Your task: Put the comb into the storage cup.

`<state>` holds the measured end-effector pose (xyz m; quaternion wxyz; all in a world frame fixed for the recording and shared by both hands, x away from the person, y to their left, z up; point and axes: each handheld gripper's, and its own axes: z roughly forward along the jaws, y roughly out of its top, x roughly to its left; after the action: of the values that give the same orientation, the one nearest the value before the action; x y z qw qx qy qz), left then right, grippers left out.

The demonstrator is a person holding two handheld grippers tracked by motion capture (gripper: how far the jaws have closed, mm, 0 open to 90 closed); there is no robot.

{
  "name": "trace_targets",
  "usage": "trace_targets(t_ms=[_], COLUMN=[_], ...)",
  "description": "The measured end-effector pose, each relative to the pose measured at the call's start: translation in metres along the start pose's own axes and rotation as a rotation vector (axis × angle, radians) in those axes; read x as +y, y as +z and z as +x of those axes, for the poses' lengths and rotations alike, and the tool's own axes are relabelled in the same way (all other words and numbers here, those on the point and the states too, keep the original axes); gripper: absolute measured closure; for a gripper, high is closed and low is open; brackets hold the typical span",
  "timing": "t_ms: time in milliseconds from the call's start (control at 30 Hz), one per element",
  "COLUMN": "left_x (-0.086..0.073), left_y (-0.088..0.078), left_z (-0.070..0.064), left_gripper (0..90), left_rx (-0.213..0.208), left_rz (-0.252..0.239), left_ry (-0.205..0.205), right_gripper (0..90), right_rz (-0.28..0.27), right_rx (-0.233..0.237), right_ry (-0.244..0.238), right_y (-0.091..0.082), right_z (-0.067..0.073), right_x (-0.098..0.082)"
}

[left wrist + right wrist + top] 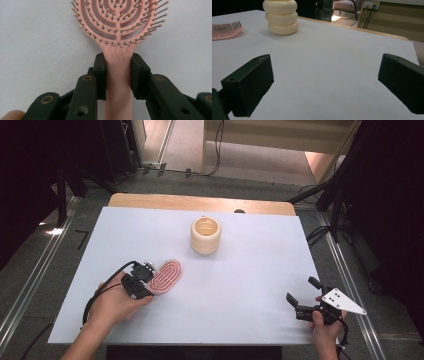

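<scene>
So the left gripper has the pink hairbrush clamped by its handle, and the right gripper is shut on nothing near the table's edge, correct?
Not quite: the right gripper is open, its jaws standing wide apart over bare table, as the right gripper view shows. The left gripper does clamp the pink hairbrush by its handle.

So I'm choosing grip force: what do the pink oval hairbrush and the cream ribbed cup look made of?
Pink oval hairbrush: likely moulded plastic, matte, judging by its uniform colour, slotted vents and ball-tipped bristles.
Cream ribbed cup: smooth with a soft sheen on its stacked rounded rings; glazed ceramic or plastic, the look leaves that open.
</scene>
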<state>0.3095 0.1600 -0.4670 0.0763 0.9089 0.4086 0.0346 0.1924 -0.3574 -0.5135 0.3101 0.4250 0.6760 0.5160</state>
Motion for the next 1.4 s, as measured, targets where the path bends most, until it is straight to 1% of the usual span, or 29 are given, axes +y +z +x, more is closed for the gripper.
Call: trace_targets(t_ms=[100, 133, 200, 267, 367, 400, 433, 467, 533, 567, 600, 667, 700, 733, 767, 800, 833, 867, 900, 933, 1033, 1067, 1100, 1200, 1233, 1300, 1333, 1400], left_x=[0.000, -0.001, -0.001, -0.001, -0.001, -0.001, -0.001, -0.001, -0.001, -0.002, -0.001, -0.001, -0.001, -0.001, -0.001, -0.001, 0.000, 0.000, 0.000, 0.000, 0.001, 0.001, 0.002, 0.003, 0.004, 0.004, 0.005, 0.006], left_y=[-0.001, -0.001, -0.001, -0.001, -0.001, -0.002, -0.003, -0.003, -0.004, -0.005, -0.006, -0.007, -0.008, -0.009, -0.010, -0.010, -0.012, -0.013, -0.013, -0.015, -0.016, -0.016, -0.017, -0.018, -0.018, -0.019, -0.020, -0.022], left_z=[0.001, 0.000, 0.000, 0.001, 0.001, 0.001, 0.001, 0.001, -0.001, -0.002, -0.002, -0.003, -0.002, -0.003, -0.003, -0.003, -0.004, -0.004, -0.004, -0.005, -0.006, -0.006, -0.007, -0.008, -0.009, -0.010, -0.011, -0.014], left_gripper=[71.4, 71.4, 71.3, 71.4, 71.4, 71.4, 71.4, 71.4, 71.4, 71.4, 71.4, 71.4, 71.4, 71.4, 71.4, 71.4, 71.3, 71.3, 71.4, 71.4, 71.3, 71.3, 71.3, 71.3, 71.4, 71.3, 71.3, 71.3], left_rx=[-0.004, 0.003, 0.003, -0.006, -0.004, 0.005, 0.000, 0.008, 0.004, 0.012, 0.006, 0.019, 0.009, 0.020, 0.018, 0.018, 0.043, 0.041, 0.041, 0.043, 0.038, 0.038, 0.039, 0.031, 0.020, 0.026, 0.016, 0.031], left_rz=[0.001, -0.003, -0.003, -0.007, -0.009, -0.020, -0.028, -0.033, -0.035, -0.046, -0.042, -0.052, -0.053, -0.069, -0.080, -0.080, -0.093, -0.095, -0.095, -0.119, -0.129, -0.129, -0.139, -0.149, -0.146, -0.167, -0.162, -0.186], left_ry=[0.004, 0.013, 0.013, 0.010, 0.011, 0.016, 0.013, 0.020, 0.025, 0.025, 0.022, 0.034, 0.032, 0.036, 0.037, 0.037, 0.049, 0.049, 0.049, 0.049, 0.050, 0.050, 0.049, 0.054, 0.052, 0.054, 0.061, 0.074], right_gripper=[0.0, 0.0, 0.0, 0.0, 0.0, 0.0, 0.0, 0.0, 0.0, 0.0, 0.0, 0.0, 0.0, 0.0, 0.0, 0.0, 0.0, 0.0, 0.0, 0.0, 0.0, 0.0, 0.0, 0.0, 0.0, 0.0, 0.0, 0.0], right_rz=[-0.005, -0.005, -0.005, -0.002, -0.004, -0.001, -0.002, -0.003, -0.004, -0.004, -0.005, -0.004, -0.005, -0.008, -0.013, -0.013, -0.019, -0.020, -0.020, -0.015, -0.013, -0.013, -0.011, -0.013, -0.014, -0.011, -0.009, -0.009], right_rx=[0.001, 0.001, 0.002, 0.002, 0.006, 0.007, 0.007, 0.012, 0.021, 0.028, 0.033, 0.043, 0.052, 0.060, 0.070, 0.070, 0.086, 0.096, 0.096, 0.104, 0.125, 0.125, 0.142, 0.169, 0.176, 0.192, 0.197, 0.200], right_ry=[0.000, 0.001, 0.002, -0.005, -0.001, -0.003, -0.002, -0.001, 0.005, 0.010, 0.007, 0.012, 0.011, 0.016, 0.019, 0.019, 0.029, 0.032, 0.032, 0.026, 0.027, 0.027, 0.035, 0.056, 0.059, 0.064, 0.063, 0.067], right_y=[0.000, 0.000, 0.000, -0.001, 0.000, 0.000, 0.001, 0.002, 0.003, 0.004, 0.004, 0.005, 0.006, 0.007, 0.008, 0.008, 0.010, 0.011, 0.011, 0.014, 0.020, 0.020, 0.024, 0.029, 0.031, 0.035, 0.036, 0.039], right_z=[0.000, 0.000, 0.000, 0.000, 0.001, 0.002, 0.003, 0.003, 0.005, 0.006, 0.008, 0.013, 0.014, 0.017, 0.019, 0.019, 0.023, 0.025, 0.025, 0.030, 0.037, 0.037, 0.041, 0.046, 0.047, 0.050, 0.051, 0.054], right_x=[0.001, 0.001, 0.001, 0.002, 0.003, 0.004, 0.005, 0.005, 0.006, 0.007, 0.008, 0.010, 0.011, 0.013, 0.014, 0.014, 0.018, 0.019, 0.019, 0.023, 0.028, 0.028, 0.031, 0.036, 0.038, 0.042, 0.043, 0.046])
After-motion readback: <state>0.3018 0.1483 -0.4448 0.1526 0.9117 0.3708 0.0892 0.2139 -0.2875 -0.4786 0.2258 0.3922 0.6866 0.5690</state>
